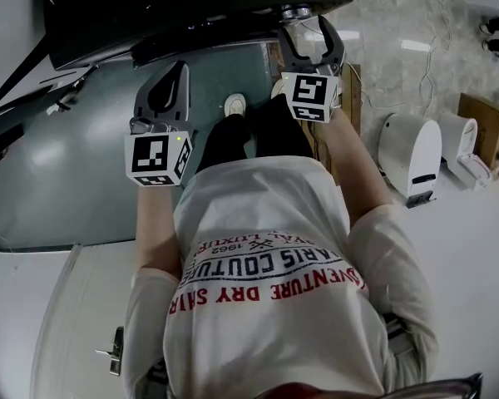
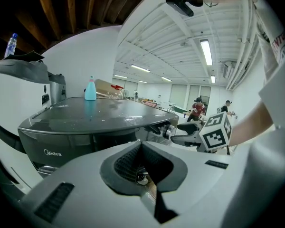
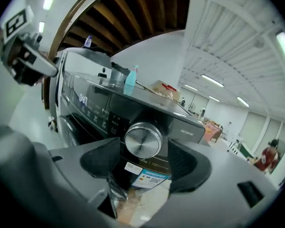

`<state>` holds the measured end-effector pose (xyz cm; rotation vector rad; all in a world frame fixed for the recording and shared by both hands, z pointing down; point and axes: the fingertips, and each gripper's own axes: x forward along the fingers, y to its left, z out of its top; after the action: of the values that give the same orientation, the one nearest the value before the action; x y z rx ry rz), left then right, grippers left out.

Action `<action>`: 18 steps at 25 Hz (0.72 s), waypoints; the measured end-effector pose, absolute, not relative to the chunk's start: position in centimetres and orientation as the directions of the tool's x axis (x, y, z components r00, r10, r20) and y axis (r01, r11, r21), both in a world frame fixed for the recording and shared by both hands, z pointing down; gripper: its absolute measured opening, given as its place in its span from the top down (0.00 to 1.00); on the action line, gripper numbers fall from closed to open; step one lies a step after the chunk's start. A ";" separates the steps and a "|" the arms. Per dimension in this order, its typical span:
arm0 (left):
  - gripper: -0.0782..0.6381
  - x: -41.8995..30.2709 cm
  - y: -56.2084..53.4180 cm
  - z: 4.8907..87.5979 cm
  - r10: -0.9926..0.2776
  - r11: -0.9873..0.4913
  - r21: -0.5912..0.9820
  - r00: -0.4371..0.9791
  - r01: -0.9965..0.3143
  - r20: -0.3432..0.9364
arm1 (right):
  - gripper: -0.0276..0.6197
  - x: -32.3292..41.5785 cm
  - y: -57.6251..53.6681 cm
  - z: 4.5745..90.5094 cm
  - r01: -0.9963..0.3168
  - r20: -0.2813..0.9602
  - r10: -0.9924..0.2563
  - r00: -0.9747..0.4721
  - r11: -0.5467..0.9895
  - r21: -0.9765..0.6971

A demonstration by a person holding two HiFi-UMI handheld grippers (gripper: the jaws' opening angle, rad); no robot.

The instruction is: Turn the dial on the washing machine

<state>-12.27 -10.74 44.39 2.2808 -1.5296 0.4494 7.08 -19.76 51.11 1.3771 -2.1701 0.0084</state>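
The dark washing machine (image 1: 191, 7) stands in front of me, and its silver dial (image 1: 298, 12) sits at the right end of the front panel. My right gripper (image 1: 308, 25) is raised to the dial with its jaws wide open. In the right gripper view the dial (image 3: 142, 140) shows between the two pads of the right gripper (image 3: 143, 164), with a gap on each side. My left gripper (image 1: 181, 66) hangs lower and to the left, away from the panel, shut and holding nothing. The left gripper view shows the left gripper (image 2: 142, 163), the machine (image 2: 85, 122) and the dial (image 2: 170, 130).
A blue bottle (image 2: 90, 88) stands on the machine's top. The person's feet (image 1: 235, 104) rest on a grey-green floor mat (image 1: 83, 148). White appliances (image 1: 409, 158) and a cardboard box (image 1: 482, 127) sit on the floor to the right. People (image 2: 197, 109) stand far off.
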 end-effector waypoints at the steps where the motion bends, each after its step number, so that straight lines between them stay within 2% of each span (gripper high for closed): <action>1: 0.87 -12.3 -10.7 44.4 -0.815 -0.352 0.116 0.365 -0.929 0.450 | 0.48 7.0 -19.8 51.4 -0.815 0.457 -0.837 -0.302 0.475 0.332; 5: 0.87 -12.4 -10.7 44.6 -0.814 -0.352 0.116 0.364 -0.929 0.452 | 0.49 6.8 -20.5 51.6 -0.758 0.435 -0.862 -0.261 0.462 0.461; 10: 0.87 -12.8 -10.7 44.9 -0.815 -0.347 0.112 0.358 -0.931 0.456 | 0.52 6.7 -20.8 52.0 -0.764 0.454 -0.857 -0.246 0.459 0.453; 12: 0.87 -12.9 -10.6 45.0 -0.814 -0.346 0.114 0.359 -0.931 0.457 | 0.52 6.7 -20.8 52.0 -0.795 0.468 -0.844 -0.264 0.465 0.390; 18: 0.87 -13.1 -10.4 45.2 -0.814 -0.347 0.112 0.358 -0.931 0.458 | 0.52 7.4 -21.1 52.0 -0.893 0.504 -0.786 -0.358 0.445 0.061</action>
<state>-13.07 -10.42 45.20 2.2721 -1.5330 0.4621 7.39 -21.09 52.00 1.4095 -2.2364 0.3083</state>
